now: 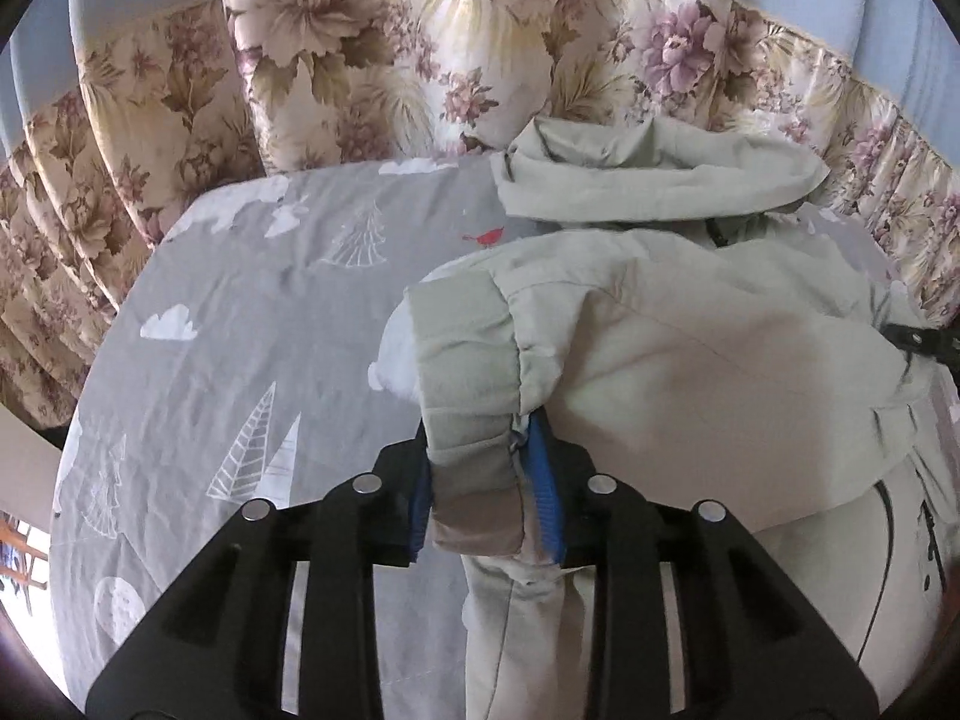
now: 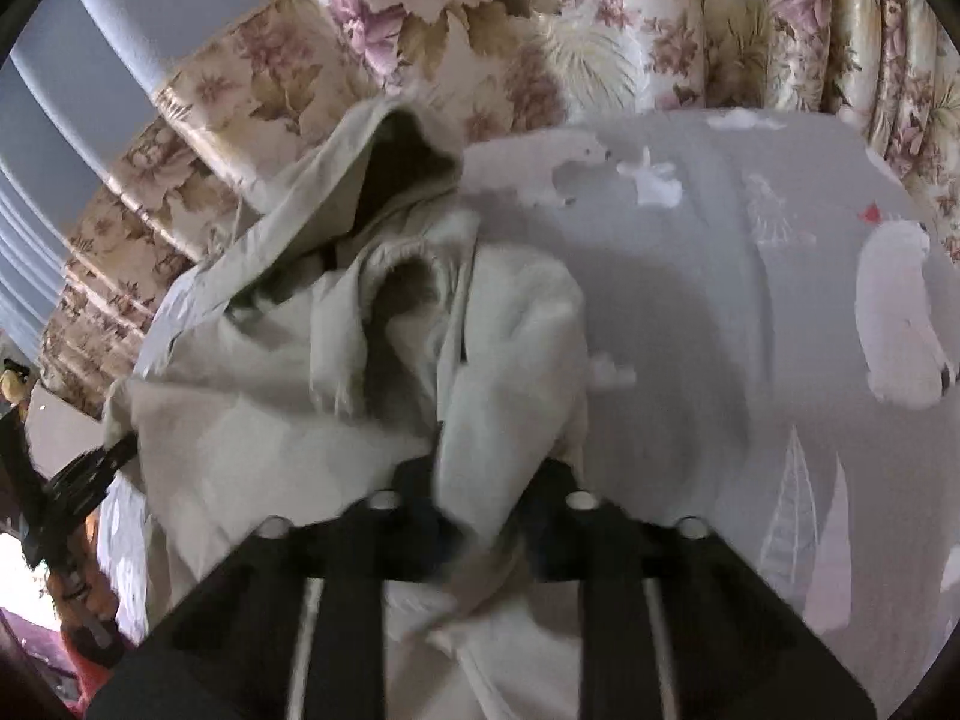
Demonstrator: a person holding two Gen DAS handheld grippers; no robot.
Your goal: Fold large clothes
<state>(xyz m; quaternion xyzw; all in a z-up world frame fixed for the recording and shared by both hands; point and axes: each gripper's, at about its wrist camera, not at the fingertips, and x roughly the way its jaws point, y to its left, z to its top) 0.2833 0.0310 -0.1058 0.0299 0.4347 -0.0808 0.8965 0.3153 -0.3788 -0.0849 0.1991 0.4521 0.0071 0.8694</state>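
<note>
A pale grey-green hooded jacket [image 1: 690, 348] lies on a grey bed sheet [image 1: 252, 324] printed with white trees and clouds. Its hood [image 1: 648, 174] points away from me. My left gripper [image 1: 486, 498] is shut on the jacket's sleeve cuff [image 1: 468, 360], which is drawn over the jacket body. In the right wrist view the same jacket [image 2: 288, 408] is bunched, hood [image 2: 372, 180] up at the far side. My right gripper [image 2: 489, 510] is shut on a fold of the jacket's fabric [image 2: 510, 348]; this view is blurred.
Floral curtains [image 1: 372, 60] hang close behind the bed, also in the right wrist view [image 2: 540, 30]. The sheet [image 2: 750, 312] spreads to the right of the jacket. The other gripper's black frame [image 2: 90, 468] shows at the left edge.
</note>
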